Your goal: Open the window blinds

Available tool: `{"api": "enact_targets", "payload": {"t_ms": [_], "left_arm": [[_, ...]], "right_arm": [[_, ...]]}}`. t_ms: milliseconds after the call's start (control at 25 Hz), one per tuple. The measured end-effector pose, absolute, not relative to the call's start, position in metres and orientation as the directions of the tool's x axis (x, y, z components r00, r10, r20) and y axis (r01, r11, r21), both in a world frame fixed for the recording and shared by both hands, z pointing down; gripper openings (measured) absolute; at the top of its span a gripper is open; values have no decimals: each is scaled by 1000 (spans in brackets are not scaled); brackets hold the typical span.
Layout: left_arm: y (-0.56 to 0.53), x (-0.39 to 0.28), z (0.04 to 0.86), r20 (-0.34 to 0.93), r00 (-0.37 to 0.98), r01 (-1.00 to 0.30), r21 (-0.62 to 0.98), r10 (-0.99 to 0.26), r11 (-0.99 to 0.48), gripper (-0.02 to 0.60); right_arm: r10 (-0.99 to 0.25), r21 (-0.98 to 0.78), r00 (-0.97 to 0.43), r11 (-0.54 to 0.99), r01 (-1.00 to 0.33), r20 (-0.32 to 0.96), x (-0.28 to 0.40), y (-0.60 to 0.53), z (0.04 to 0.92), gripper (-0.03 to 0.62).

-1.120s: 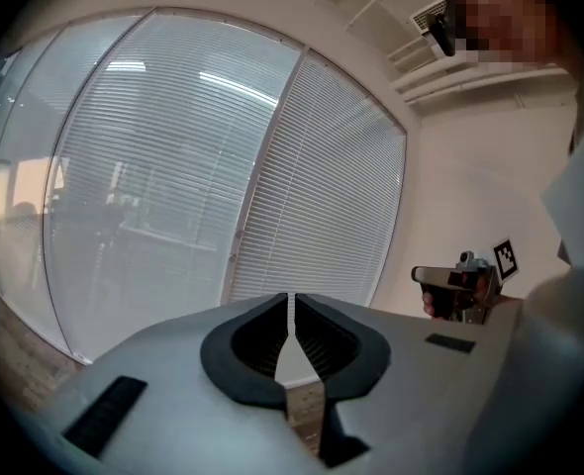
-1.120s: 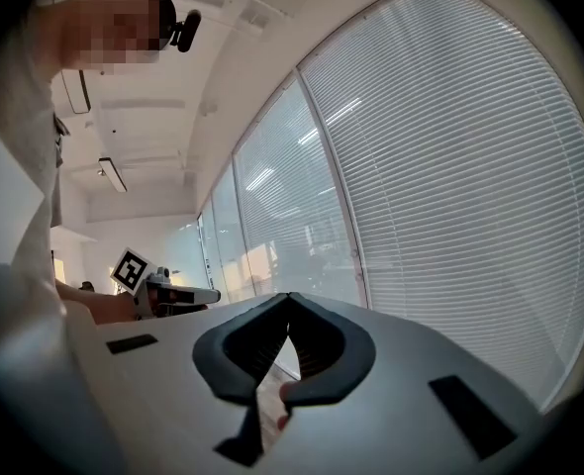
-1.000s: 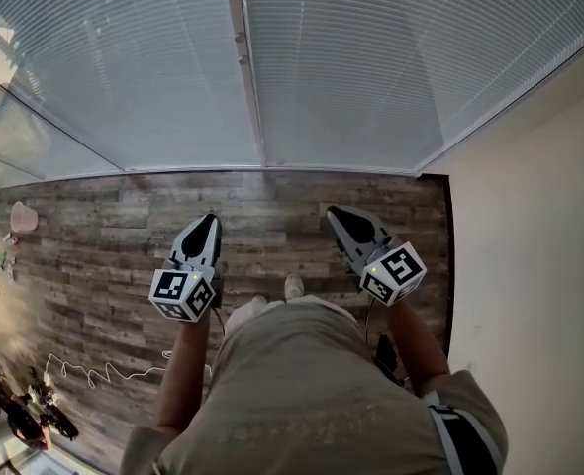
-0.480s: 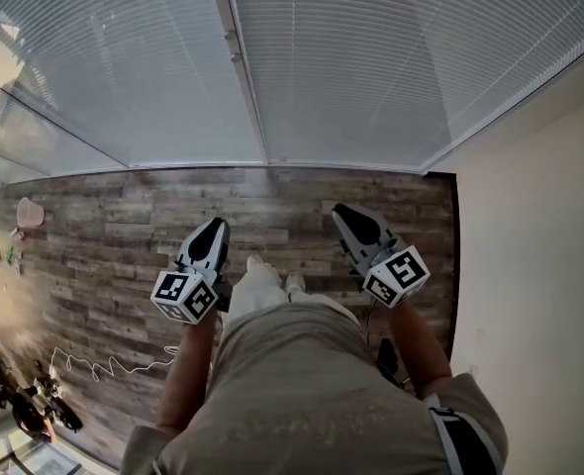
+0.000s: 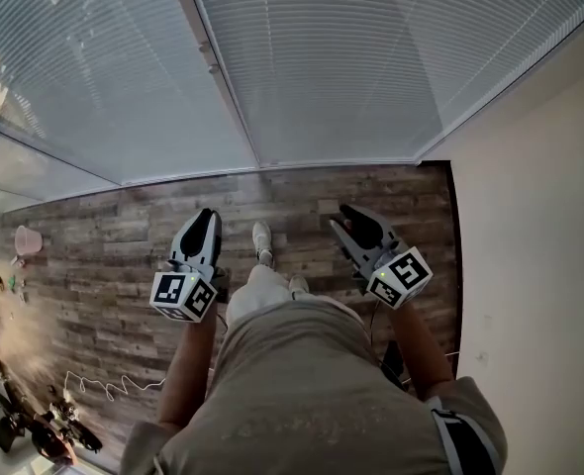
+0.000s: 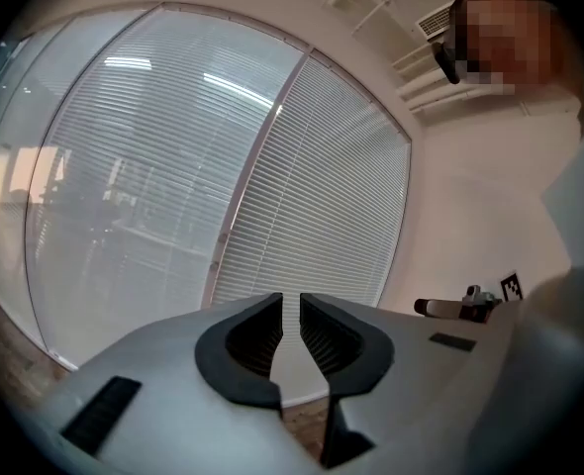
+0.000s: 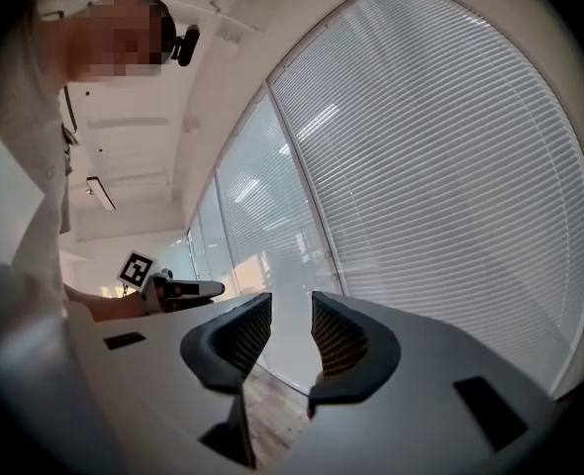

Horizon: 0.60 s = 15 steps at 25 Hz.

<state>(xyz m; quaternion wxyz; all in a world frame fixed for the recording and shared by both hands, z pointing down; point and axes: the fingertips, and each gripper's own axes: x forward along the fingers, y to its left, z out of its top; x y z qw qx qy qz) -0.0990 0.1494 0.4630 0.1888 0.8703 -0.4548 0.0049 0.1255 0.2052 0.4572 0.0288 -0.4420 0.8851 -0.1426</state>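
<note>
Both pairs of fingers have just been opening. My left fingers [image 6: 252, 339] now stand parted by a thin slit. My right fingers [image 7: 340, 336] are released wider. Nothing sits between either pair; I see only wall and glass past them. In the head view one shoe [image 5: 261, 237] now shows ahead of me on the wood floor [image 5: 104, 228], where half a second ago it was tucked closer in, so I am stepping toward the window. The blinds [image 5: 361, 57] fill the top of the frame, slats shut, well apart from both hands. The upright [image 5: 220, 79] between the two panes has slid toward the upper left. I judge this as the approach. The fingers are ready, but I cannot yet make out a cord or wand to take.
</note>
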Motion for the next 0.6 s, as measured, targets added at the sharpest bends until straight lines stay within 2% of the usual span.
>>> {"api": "enact_targets", "payload": {"t_ms": [240,600], "left_arm": [[82,-111,453,162,568,-810,287,-807,-512,48],[-34,-117,472,173,603,-781,331,-779,-530,48]], "right_arm": [[-823,-198,-559,535,-821,96,124,150,440,112],[-842,-143,-531,516,-845,99,103,46,442,112]]}}
